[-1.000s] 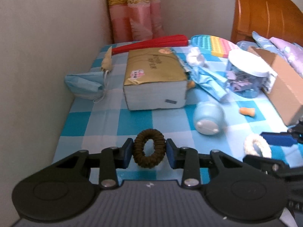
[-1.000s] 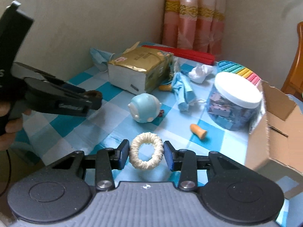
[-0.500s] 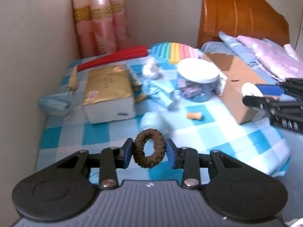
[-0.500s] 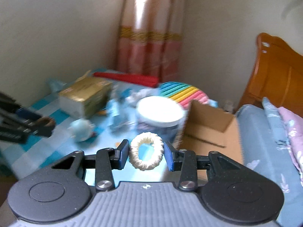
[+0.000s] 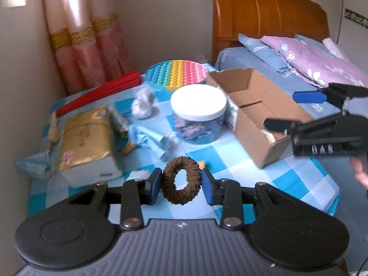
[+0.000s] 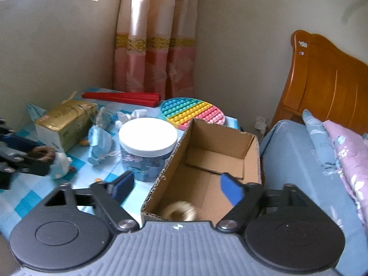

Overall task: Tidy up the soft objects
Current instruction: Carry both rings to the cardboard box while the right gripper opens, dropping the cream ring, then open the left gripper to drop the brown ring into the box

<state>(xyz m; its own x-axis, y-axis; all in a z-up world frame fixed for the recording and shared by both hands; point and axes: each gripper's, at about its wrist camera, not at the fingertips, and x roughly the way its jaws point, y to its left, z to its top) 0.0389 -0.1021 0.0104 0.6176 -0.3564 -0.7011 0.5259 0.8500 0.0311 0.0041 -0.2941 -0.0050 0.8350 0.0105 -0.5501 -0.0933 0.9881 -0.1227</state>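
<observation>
The right claw (image 6: pixel 177 189) has just been opening and now stands wide over the open brown cardboard box (image 6: pixel 208 158), nothing between its blue pads; half a second ago it still pinched the cream knitted hair ring (image 6: pixel 179 211), which now shows blurred at the box's near end, released into it. So one soft thing looks stowed. The left claw (image 5: pixel 181 182) is closed narrow on the dark brown knitted hair ring (image 5: pixel 181 180), held above the blue-checked table (image 5: pixel 287 179) short of the box, probably next to go in. Beside the box stands a clear jar with a white lid (image 6: pixel 148 148), crowding the approach from that side; behind the box lies a round rainbow bubble mat (image 6: pixel 192 112), and beyond the jar a gold-wrapped tissue pack (image 6: pixel 65 120).
</observation>
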